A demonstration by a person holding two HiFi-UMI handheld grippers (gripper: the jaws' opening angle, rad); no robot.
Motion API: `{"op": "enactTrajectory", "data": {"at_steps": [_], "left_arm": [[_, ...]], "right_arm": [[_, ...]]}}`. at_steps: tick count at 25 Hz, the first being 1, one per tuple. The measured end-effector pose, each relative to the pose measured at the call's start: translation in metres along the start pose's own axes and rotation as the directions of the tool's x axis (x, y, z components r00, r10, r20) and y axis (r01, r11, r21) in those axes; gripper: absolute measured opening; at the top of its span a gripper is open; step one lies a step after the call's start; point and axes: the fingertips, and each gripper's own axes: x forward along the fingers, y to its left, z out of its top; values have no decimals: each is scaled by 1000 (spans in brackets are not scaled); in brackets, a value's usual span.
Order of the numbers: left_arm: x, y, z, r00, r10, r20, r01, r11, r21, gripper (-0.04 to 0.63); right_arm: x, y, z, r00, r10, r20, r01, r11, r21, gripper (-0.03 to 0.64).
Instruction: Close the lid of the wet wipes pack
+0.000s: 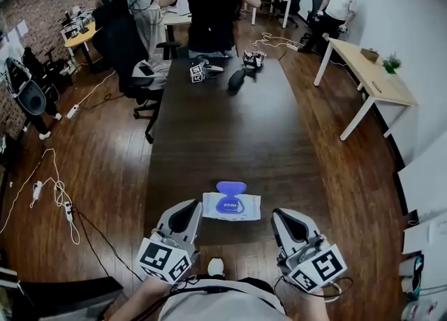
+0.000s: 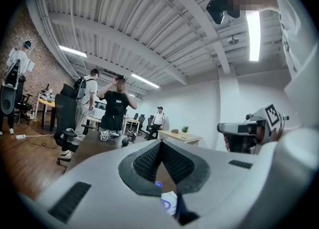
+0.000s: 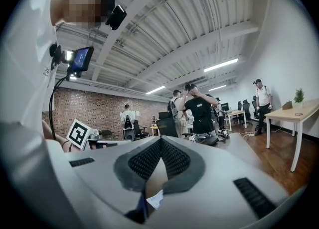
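The wet wipes pack (image 1: 231, 207) is white and lies flat near the table's front edge. Its blue lid (image 1: 231, 188) is flipped open toward the far side, over a blue label. My left gripper (image 1: 193, 204) sits just left of the pack with its jaws shut and nothing between them. My right gripper (image 1: 278, 212) is just right of the pack, also shut and empty. In the left gripper view the jaws (image 2: 160, 142) meet at the tips, and a bit of the pack (image 2: 168, 204) shows below them. The right gripper view shows closed jaws (image 3: 160, 139) and a corner of the pack (image 3: 155, 199).
The dark table (image 1: 216, 138) stretches away from me. At its far end lie a marker cube (image 1: 197, 72) and black gear (image 1: 237, 79), with a person (image 1: 209, 5) standing behind. A black office chair (image 1: 136, 68) is at the left, a light wooden table (image 1: 370, 75) at the right.
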Motion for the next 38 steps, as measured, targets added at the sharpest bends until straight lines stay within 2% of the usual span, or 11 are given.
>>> {"op": "enactTrajectory", "data": {"at_steps": [12, 16, 20, 25, 38], "left_arm": [[45, 23, 8, 1000, -15, -21, 15, 1000, 2, 2], [55, 25, 2, 1000, -1, -27, 2, 1000, 29, 2], [61, 26, -18, 999, 17, -50, -16, 999, 29, 2], [69, 34, -38, 995, 40, -94, -38, 999, 25, 2], [93, 47, -103, 977, 46, -207, -48, 999, -7, 2]], "right_arm": [[40, -26, -5, 1000, 5, -19, -5, 1000, 20, 6], [50, -40, -13, 999, 17, -27, -18, 1000, -11, 6], [58, -49, -27, 997, 53, -52, -55, 998, -36, 6], [67, -64, -44, 993, 107, -55, -105, 994, 36, 6], [101, -87, -119, 961, 190, -203, -181, 982, 61, 8]]}}
